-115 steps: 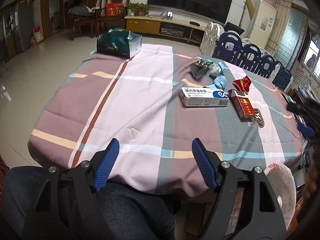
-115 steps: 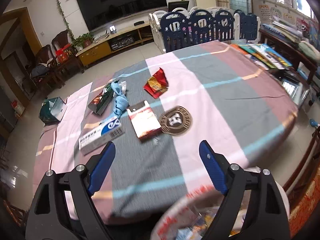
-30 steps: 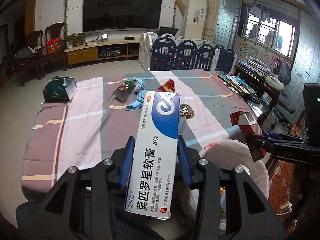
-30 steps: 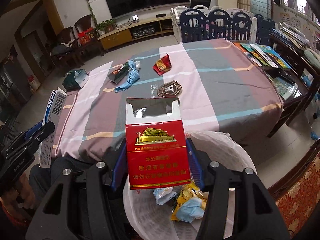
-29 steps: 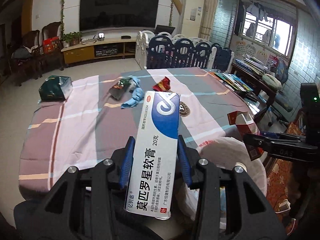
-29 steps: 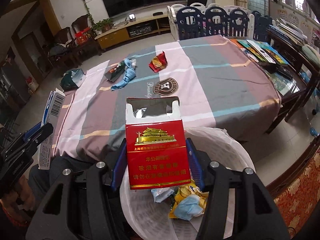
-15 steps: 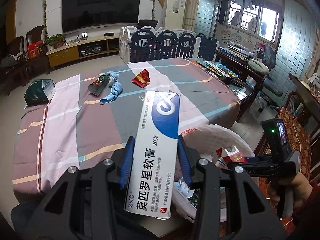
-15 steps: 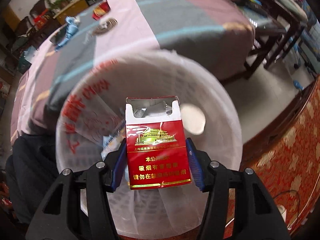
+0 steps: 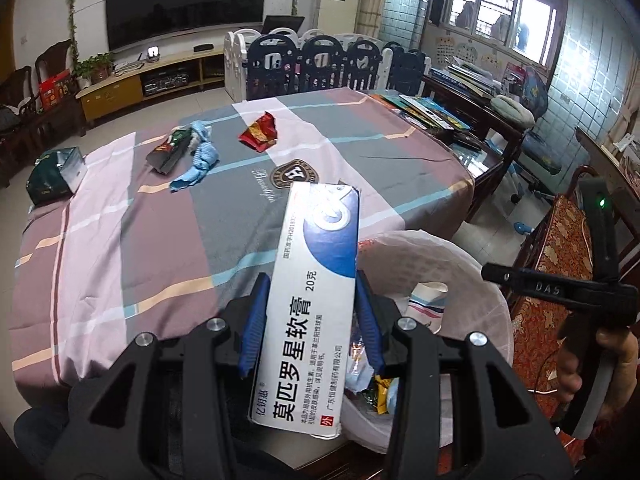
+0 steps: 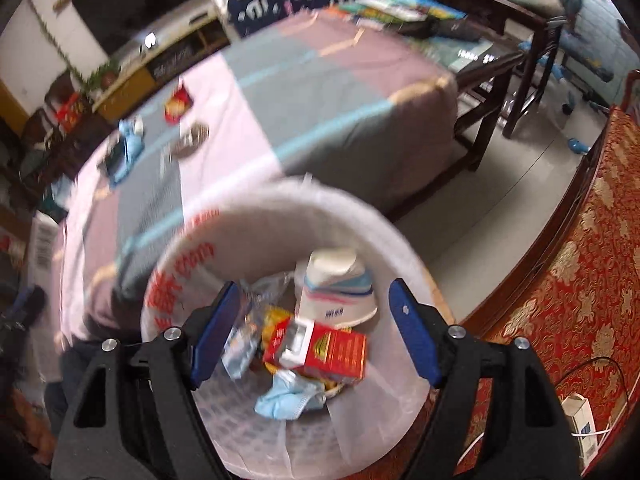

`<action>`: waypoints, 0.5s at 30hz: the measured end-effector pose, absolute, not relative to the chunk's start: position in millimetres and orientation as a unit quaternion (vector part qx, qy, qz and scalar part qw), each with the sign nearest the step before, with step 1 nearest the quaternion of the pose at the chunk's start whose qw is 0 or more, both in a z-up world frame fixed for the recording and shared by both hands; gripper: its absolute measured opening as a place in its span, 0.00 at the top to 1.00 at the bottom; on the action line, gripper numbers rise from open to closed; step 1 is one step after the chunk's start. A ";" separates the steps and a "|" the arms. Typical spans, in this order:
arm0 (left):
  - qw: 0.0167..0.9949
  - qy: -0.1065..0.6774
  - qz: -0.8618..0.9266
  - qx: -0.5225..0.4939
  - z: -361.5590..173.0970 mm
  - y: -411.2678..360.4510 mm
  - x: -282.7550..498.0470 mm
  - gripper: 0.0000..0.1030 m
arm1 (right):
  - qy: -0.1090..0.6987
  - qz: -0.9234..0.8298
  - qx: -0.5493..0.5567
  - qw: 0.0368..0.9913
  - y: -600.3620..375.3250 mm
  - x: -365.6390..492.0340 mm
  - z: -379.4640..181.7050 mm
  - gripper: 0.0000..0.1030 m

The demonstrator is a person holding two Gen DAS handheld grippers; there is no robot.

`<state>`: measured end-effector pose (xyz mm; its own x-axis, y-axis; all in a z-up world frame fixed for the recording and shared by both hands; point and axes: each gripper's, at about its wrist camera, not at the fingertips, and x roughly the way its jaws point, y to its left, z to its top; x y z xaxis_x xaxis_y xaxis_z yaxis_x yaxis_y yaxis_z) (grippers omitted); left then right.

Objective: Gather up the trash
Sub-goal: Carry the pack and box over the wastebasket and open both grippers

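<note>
My left gripper (image 9: pixel 310 324) is shut on a white and blue ointment box (image 9: pixel 316 292), held upright near the table's front edge, left of the white-lined trash bin (image 9: pixel 480 264). My right gripper (image 10: pixel 316 332) is open and empty above the bin (image 10: pixel 200 240). A red cigarette pack (image 10: pixel 320 350) lies inside the bin on other trash, beside a paper cup (image 10: pixel 336 292) and a blue mask (image 10: pixel 288 398). On the table lie a red wrapper (image 9: pixel 259 133), a blue cloth (image 9: pixel 198 162) and a dark packet (image 9: pixel 168 152).
The striped tablecloth (image 9: pixel 120 208) covers the table, with a green box (image 9: pixel 54 176) at its far left. A red patterned chair (image 10: pixel 580 260) stands right of the bin. A dark side table with books (image 9: pixel 440 116) is at the right.
My right gripper has opened and the red cigarette pack has dropped into the bin. My left gripper has carried the ointment box closer to the bin.
</note>
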<state>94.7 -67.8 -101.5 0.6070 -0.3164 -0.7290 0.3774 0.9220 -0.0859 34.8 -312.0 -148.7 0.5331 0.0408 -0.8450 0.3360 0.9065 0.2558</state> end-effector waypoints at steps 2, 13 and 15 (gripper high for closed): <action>0.885 0.408 -0.220 0.044 -106.3 -86.5 97.4 0.58 | 0.453 -0.088 0.211 0.862 -320.2 35.5 -138.2 0.27; 0.850 0.442 -0.276 0.078 -126.2 -133.2 90.6 0.44 | 0.425 -0.100 0.233 0.869 -333.8 38.0 -124.4 0.27; 0.853 0.441 -0.271 0.074 -125.2 -130.5 91.4 0.39 | 0.427 -0.098 0.236 0.867 -334.0 38.3 -125.0 0.27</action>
<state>91.4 -130.6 -125.2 0.4648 -0.3973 -0.7913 0.5277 0.8419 -0.1127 38.3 -334.0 -125.0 0.6161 0.0317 -0.7871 0.3711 0.8696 0.3255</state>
